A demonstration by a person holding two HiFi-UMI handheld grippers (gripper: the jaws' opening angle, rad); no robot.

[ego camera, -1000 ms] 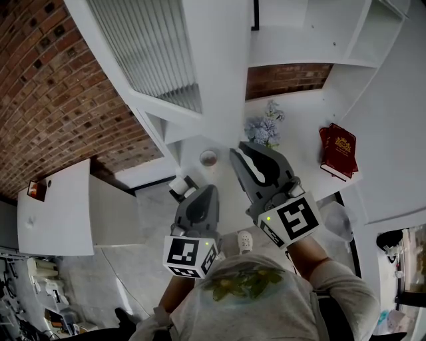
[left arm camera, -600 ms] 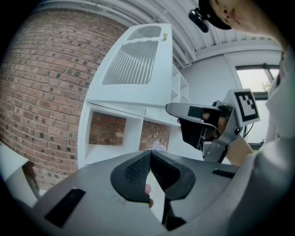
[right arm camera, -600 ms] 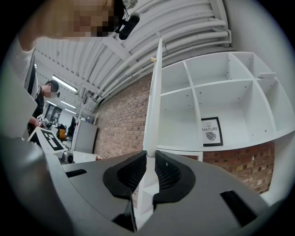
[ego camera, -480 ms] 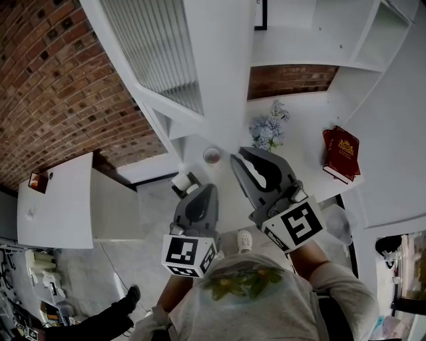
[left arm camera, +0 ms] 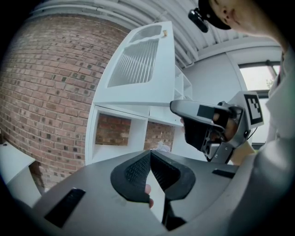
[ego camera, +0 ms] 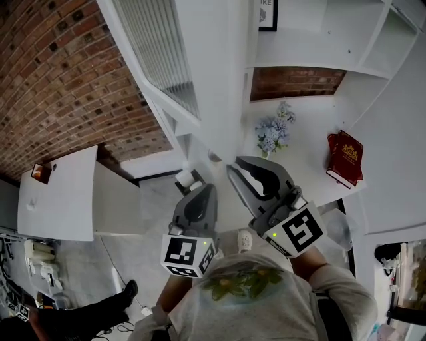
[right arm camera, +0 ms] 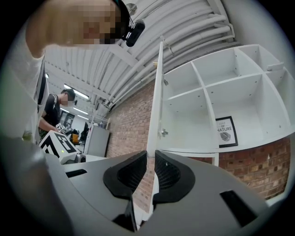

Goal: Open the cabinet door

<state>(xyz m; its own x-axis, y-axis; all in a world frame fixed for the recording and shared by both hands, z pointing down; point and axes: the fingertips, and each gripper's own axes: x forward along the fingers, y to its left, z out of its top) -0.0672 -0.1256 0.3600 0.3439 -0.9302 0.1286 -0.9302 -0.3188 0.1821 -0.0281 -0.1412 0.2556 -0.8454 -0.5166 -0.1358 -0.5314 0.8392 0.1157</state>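
Observation:
The white cabinet door (ego camera: 213, 73) with a ribbed glass panel (ego camera: 156, 46) stands swung out from the white shelf unit (ego camera: 313, 53). My right gripper (ego camera: 238, 165) is at the door's lower edge. In the right gripper view the door's thin edge (right arm camera: 156, 101) runs down between the jaws of my right gripper (right arm camera: 151, 159), which are shut on it. My left gripper (ego camera: 204, 193) hangs lower and to the left, clear of the door. The pads of my left gripper (left arm camera: 150, 156) meet at the tip, with nothing between them. The open door (left arm camera: 138, 73) shows above them.
A bunch of blue flowers (ego camera: 274, 130) and a red book (ego camera: 346, 156) sit on the lower shelf. A framed print (ego camera: 267, 13) stands in a compartment above. A brick wall (ego camera: 60, 80) is on the left, with a white table (ego camera: 56, 200) below it. Another person's legs (ego camera: 86, 316) are at bottom left.
The door has swung further out with my right gripper on its edge and now hides the small cup on the shelf. Another person's legs have come in at bottom left.

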